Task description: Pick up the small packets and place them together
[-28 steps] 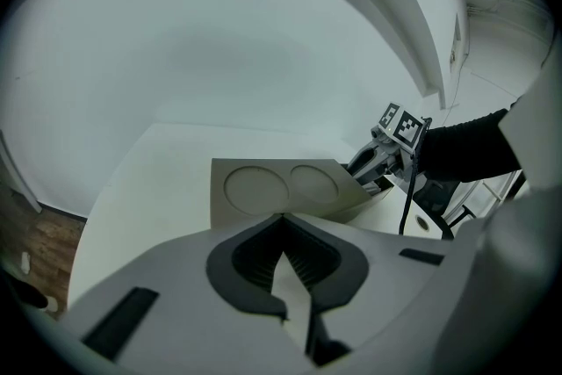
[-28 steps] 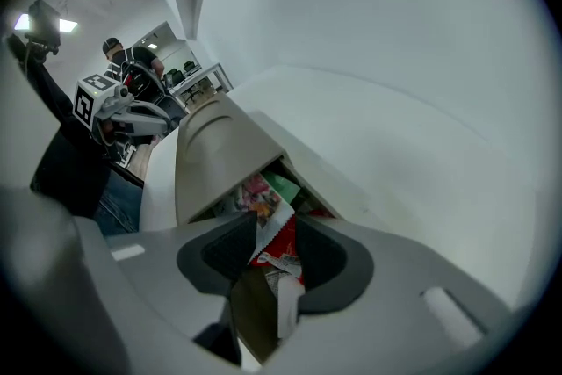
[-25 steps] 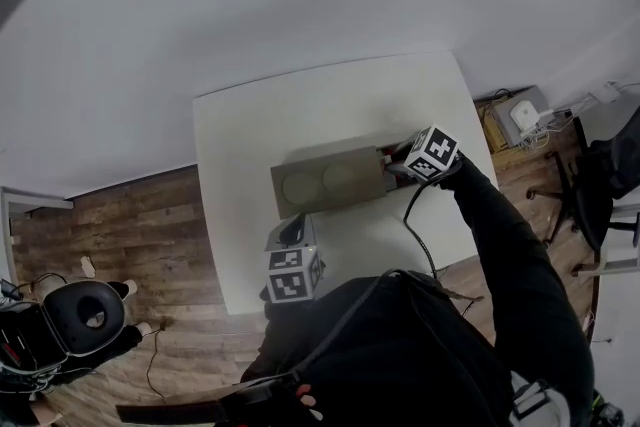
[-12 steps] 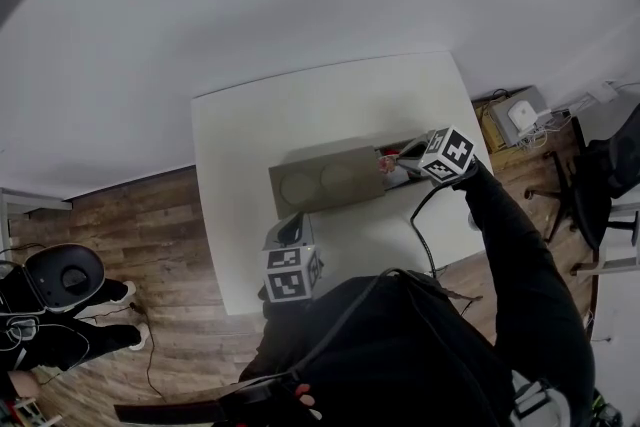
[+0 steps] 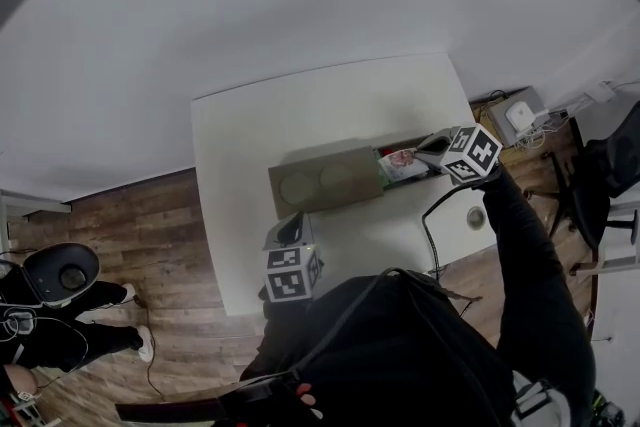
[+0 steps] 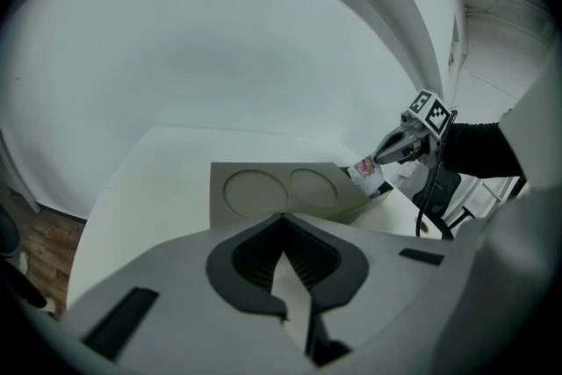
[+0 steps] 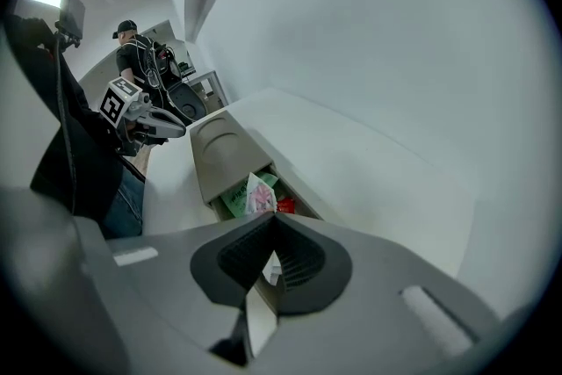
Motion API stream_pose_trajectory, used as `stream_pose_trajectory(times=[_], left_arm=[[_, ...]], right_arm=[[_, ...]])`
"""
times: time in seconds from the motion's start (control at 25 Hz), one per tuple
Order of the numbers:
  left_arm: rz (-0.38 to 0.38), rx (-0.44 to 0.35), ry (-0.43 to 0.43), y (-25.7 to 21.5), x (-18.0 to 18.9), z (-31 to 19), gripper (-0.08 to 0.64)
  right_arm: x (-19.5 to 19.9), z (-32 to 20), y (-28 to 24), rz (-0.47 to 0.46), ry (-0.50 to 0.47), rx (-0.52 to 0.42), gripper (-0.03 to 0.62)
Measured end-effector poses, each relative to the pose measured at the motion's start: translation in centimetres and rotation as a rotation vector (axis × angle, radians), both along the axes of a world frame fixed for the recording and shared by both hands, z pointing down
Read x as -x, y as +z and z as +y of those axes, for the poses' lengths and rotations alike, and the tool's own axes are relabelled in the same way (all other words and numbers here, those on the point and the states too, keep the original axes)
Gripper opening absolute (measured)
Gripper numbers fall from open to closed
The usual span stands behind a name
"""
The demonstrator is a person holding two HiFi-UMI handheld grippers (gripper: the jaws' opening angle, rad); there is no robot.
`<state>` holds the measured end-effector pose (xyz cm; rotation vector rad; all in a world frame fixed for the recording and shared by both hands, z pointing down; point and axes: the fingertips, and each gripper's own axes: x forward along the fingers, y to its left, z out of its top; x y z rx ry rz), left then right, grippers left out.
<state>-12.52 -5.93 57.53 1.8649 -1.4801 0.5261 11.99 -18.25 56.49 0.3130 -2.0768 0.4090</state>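
Note:
A flat beige box (image 5: 325,180) with two round dents in its lid lies on the white table (image 5: 250,125). Its right end is open and shows green (image 7: 230,198) and red (image 7: 285,206) packets inside. My right gripper (image 5: 420,151) hangs just above that open end, shut on a small pink-and-white packet (image 5: 402,158) that sticks out past its fingertips (image 7: 259,193). The left gripper view shows the same packet (image 6: 366,171) hanging from the right gripper (image 6: 386,155). My left gripper (image 5: 290,229) hovers at the table's near edge, short of the box (image 6: 281,189), tips together with nothing between them.
A black cable (image 5: 425,225) runs from the right gripper across the table's near right part. Wooden floor (image 5: 120,215) surrounds the table. An office chair (image 5: 590,185) stands to the right. A person (image 5: 40,335) is at the lower left beside a round black object.
My right gripper has risen and drawn back to the right, out of the box's open end, bringing the pink packet with it. The left gripper has stayed put. The person at lower left has shifted.

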Motion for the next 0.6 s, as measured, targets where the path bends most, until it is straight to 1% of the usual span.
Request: stream_pose_trajectory(times=[0.16,0.28,0.44,0.6], left_arm=[[0.008,-0.001,-0.001,-0.3,0.4,-0.3,0.0],[0.016,-0.002,-0.006,-0.3,0.9,-0.3,0.001],[0.018,-0.004,-0.011,-0.6,1.0,-0.5,0.0],[0.02,-0.012,-0.014,-0.8,0.7,-0.1,0.001]], right_arm=[[-0.2,-0.7,-1.7,-0.003,0.018,-0.042,0.002],[0.7,-1.2,-3.9,-0.036,0.027,-0.082,0.001],[3.5,-1.7,-7.5,-0.151,0.028,-0.134,0.001],[7.6,-0.9,-9.8,-0.249,-0.016,-0.179,0.002]])
